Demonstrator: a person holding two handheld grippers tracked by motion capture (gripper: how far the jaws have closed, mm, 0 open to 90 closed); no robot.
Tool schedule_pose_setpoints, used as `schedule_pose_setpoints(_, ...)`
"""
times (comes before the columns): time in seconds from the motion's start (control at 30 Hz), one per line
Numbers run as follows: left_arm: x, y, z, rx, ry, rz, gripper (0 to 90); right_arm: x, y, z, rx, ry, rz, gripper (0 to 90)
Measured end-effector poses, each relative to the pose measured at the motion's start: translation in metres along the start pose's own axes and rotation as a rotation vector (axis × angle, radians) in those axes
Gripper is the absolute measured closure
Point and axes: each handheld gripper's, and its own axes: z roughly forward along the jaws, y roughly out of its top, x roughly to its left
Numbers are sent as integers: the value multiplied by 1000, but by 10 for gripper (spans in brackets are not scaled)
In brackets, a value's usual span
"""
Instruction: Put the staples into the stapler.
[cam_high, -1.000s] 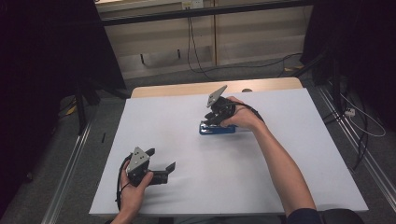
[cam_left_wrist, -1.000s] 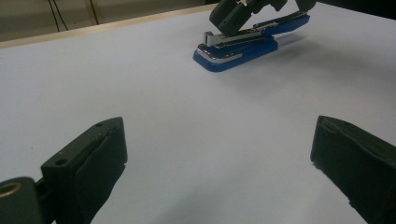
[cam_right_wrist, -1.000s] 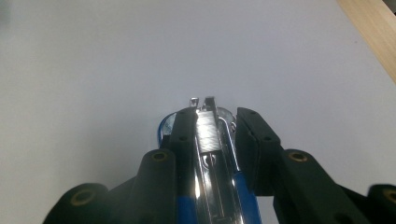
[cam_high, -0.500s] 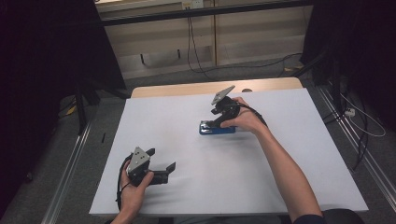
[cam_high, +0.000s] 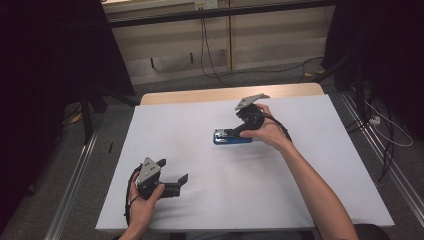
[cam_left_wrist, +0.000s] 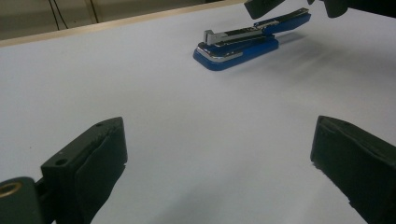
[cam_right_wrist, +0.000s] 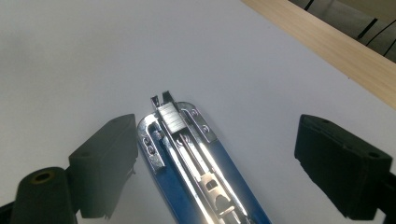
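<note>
One flat blue stapler (cam_high: 232, 137), shiny metal channel

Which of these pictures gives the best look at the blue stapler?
The right gripper view: the stapler lies close below the camera, its metal staple channel plain to see. The left gripper view shows it whole from the side, farther off. The high view shows it small, partly behind the right hand-held gripper.

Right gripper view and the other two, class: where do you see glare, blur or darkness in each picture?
Right gripper view: bright glare on the stapler's metal rail, near black pads soft. Left gripper view: stapler sharp, close pads blurred. High view: white table sheet evenly lit, surroundings dark.
</note>
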Motion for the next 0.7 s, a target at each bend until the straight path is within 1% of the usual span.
schedule_pose_setpoints(0.1, 0, 0, 0, 0, 3, 0, 38, 1, -3, -3, -12, -17, 23, 106)
schedule_pose_setpoints(0.27, 1, 0, 0, 1, 4, 0, 38, 3, -6, -8, -39, -28, 45, 102)
schedule_pose_setpoints(0.43, 1, 0, 0, 0, 5, 2, 38, 5, -10, -12, -55, -47, 65, 89)
schedule_pose_setpoints(0.57, 1, 0, 0, 1, 6, 0, 38, 6, -13, -16, -80, -73, 89, 83)
schedule_pose_setpoints(0.7, 1, 0, 0, 0, 5, 3, 38, 6, -17, -20, -92, -94, 106, 75)
